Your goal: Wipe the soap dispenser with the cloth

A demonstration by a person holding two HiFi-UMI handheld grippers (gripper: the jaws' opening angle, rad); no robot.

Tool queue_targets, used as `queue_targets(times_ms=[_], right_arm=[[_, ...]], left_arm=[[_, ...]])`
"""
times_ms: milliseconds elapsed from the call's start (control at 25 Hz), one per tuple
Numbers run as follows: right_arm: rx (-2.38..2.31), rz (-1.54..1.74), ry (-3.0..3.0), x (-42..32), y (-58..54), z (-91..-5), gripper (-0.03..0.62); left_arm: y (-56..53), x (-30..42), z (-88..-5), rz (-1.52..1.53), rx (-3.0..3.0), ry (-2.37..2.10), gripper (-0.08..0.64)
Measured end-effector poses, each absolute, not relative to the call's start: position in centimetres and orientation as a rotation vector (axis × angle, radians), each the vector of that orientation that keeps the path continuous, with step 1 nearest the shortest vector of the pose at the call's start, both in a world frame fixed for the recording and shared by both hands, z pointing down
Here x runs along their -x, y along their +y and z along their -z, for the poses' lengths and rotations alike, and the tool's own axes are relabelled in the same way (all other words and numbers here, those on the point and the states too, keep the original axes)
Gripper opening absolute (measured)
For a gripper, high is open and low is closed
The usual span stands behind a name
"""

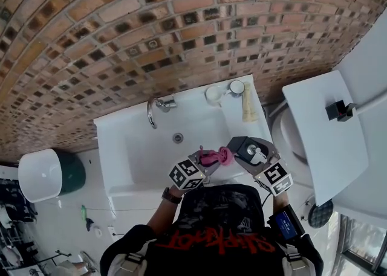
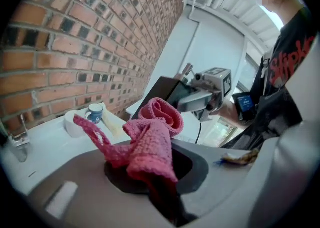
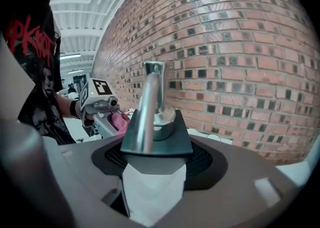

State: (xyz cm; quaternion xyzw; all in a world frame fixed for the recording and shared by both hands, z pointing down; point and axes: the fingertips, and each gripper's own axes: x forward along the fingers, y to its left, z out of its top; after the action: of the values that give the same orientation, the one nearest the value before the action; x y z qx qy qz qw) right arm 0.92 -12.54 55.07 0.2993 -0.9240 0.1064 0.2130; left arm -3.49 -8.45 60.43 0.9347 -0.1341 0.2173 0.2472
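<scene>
Right gripper view: the soap dispenser (image 3: 152, 192) is clamped by the right gripper (image 1: 247, 151), the cloth (image 2: 150, 144) by the left gripper (image 1: 205, 160); under hard wiping the dispenser could be twisted loose.

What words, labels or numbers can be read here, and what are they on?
"Slipknot": red lettering on the person's black shirt, upside down in the head view.
Marker cubes: black-and-white square patterns, no words.
Cup: print too small to read.
Wrist screen: blurred, unreadable.
Soap dispenser, cloth: no print visible.
</scene>
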Motion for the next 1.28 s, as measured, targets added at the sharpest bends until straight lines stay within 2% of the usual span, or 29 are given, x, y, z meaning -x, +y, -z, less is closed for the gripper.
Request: queue_targets(times_ms=[160,240,360,440,680,760,920,1160,1280], right_arm=[[-0.762,-0.144,-2.652,0.3,-11.7,-52.1,0.308],[-0.698,0.039,-2.614,0.9,-11.0,-51.1,0.308],[-0.546,0.35,-2.392,1.7,-9.7,-52.3,0.308],[-0.457,0.427,-2.296,2.2,-8.9,-53.9,0.308],[-0.308,0.468,-2.247,3.9,-6.8,-56.5,0.308],[-0.276,0.496,-2.243,4.2,-6.5,-56.7,0.308],[-0.254,0.515,-2.251,4.2,-5.8,-56.1,0.308],[-0.262,0.444,-2.385,4.6,-5.2,-53.2,0.308],[-0.312,0.334,-2.512,3.8,-5.4,-51.2,0.31]], left_arm=[[-7.6,4.5,-64.0,-0.839,-2.502,-0.387,0.055],[-8.0,5.2,-64.6,-0.916,-2.507,-0.436,0.055],[-9.8,6.4,-62.9,-0.869,-2.536,-0.523,0.055],[-11.0,6.9,-60.8,-0.785,-2.591,-0.563,0.055],[-11.0,5.2,-52.0,-0.609,-2.901,-0.395,0.055],[-9.7,4.0,-50.2,-0.665,-3.02,-0.271,0.055],[-9.3,3.2,-53.3,-1.036,-3.077,-0.169,0.055],[-11.1,3.6,-56.9,-0.998,-2.953,-0.204,0.055],[-12.1,4.1,-59.2,-1.095,-2.907,-0.256,0.055]])
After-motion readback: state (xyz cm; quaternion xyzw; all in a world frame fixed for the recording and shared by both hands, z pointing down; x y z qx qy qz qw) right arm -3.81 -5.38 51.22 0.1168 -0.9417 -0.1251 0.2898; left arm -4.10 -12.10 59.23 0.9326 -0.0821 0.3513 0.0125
